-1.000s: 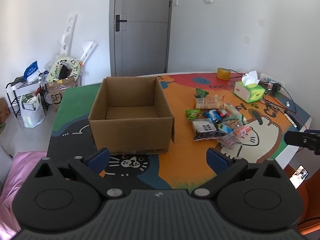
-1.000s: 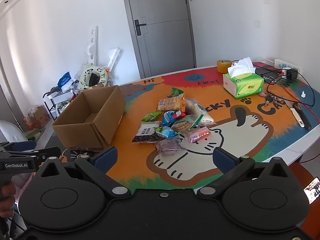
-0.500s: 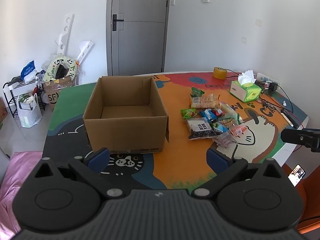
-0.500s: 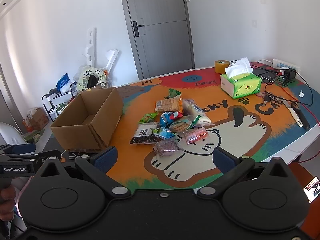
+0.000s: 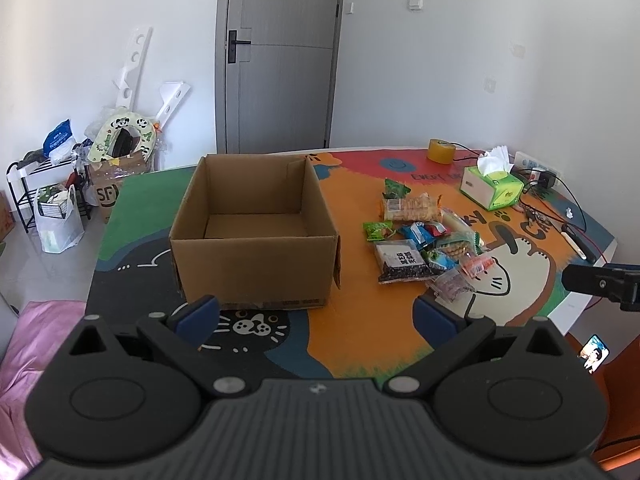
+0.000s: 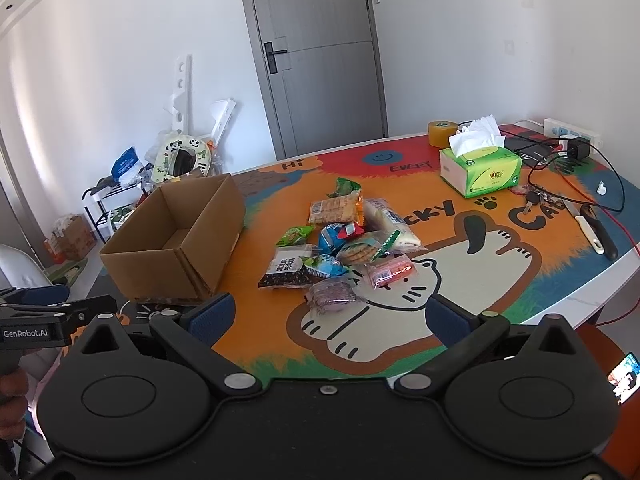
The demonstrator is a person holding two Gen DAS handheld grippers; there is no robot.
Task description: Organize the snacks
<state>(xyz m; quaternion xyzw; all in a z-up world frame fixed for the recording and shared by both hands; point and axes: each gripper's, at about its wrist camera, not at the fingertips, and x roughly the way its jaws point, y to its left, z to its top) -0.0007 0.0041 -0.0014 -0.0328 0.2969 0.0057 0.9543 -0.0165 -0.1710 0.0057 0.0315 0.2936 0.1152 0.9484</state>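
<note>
An open, empty cardboard box stands on the left part of the colourful table mat. To its right lies a pile of several snack packets, among them a cracker pack, a black seed bag and a purple packet. My left gripper hovers open before the box's near wall, holding nothing. My right gripper is open too, just short of the purple packet and above the table's near edge.
A green tissue box, a tape roll, a power strip with cables, keys and a knife lie at the table's right. A phone glows below the edge. Clutter and a rack stand by the left wall.
Both grippers have drawn back and risen slightly, so the box and snacks look a little smaller and farther. Nothing on the table has moved. Both stay open.
</note>
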